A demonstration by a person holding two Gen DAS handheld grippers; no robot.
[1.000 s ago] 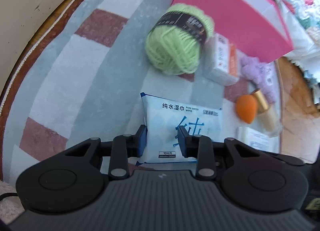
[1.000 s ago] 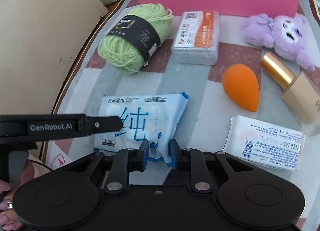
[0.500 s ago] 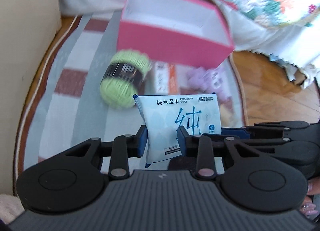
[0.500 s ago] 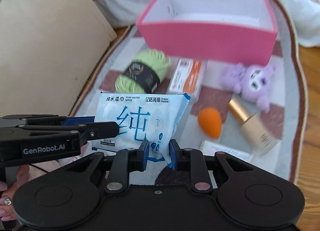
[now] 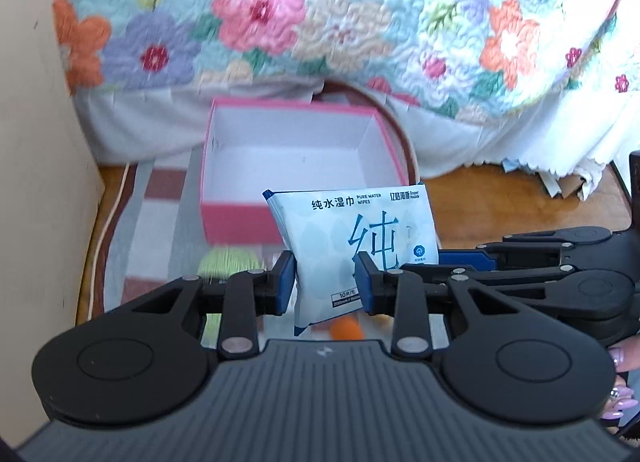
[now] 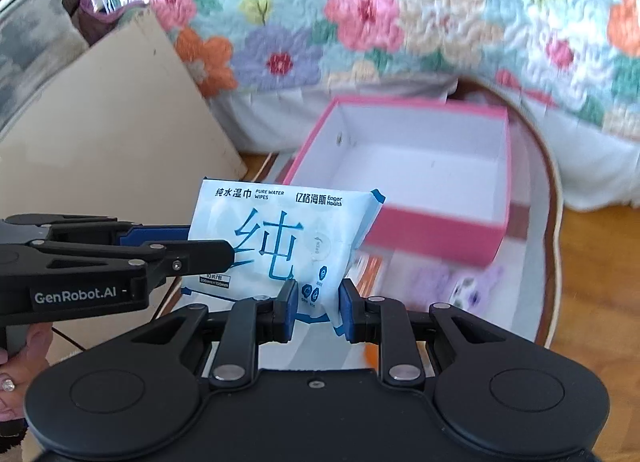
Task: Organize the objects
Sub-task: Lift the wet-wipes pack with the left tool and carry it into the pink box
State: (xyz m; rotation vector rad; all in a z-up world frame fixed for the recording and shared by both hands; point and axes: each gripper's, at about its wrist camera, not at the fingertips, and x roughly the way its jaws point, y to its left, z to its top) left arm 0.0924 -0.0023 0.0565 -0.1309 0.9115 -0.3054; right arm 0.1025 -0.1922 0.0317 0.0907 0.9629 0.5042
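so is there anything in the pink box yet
No, the pink box shows only its bare white inside; the wipes pack is held up short of it.

Ahead of me a floral quilt [image 5: 360, 22] hangs down over a white bed skirt [image 5: 520, 134]. At my left stands a beige panel [image 6: 100, 134], upright and angled. The wooden floor [image 5: 500, 198] shows beside a striped rug [image 5: 160, 214] with a brown border. A grey cushion [image 6: 36, 34] sits behind the panel.

left gripper [image 5: 325, 280] clamped, right gripper [image 6: 318, 304] clamped (both angled downward)
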